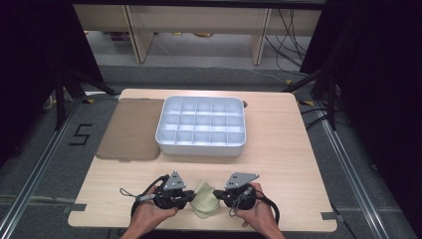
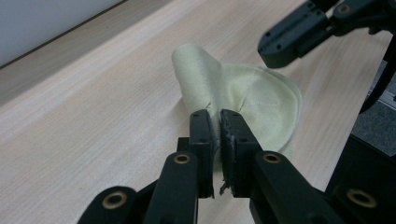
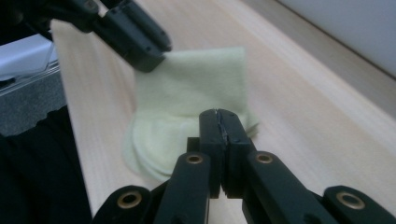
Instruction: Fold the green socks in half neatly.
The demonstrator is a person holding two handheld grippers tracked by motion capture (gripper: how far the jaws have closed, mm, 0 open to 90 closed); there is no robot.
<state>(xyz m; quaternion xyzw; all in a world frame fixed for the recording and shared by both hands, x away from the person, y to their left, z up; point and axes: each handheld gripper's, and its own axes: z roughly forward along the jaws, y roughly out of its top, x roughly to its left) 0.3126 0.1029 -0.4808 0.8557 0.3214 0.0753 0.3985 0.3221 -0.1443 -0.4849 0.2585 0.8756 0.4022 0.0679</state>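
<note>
The left gripper (image 2: 219, 116) pinches a raised edge of the cloth (image 1: 205, 199) at the table's (image 1: 278, 149) near edge; the right gripper (image 3: 219, 116), shut and empty, sits beside it. A tug could slip that thin pinch, dropping the fold.

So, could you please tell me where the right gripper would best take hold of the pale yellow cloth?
Probably at the free edge of the pale yellow cloth on the side nearest the right gripper, coming in level from that side. The left gripper already pinches the opposite edge and lifts it into a standing fold, so the right-hand edge lies flat and thin on the wooden table.
</note>
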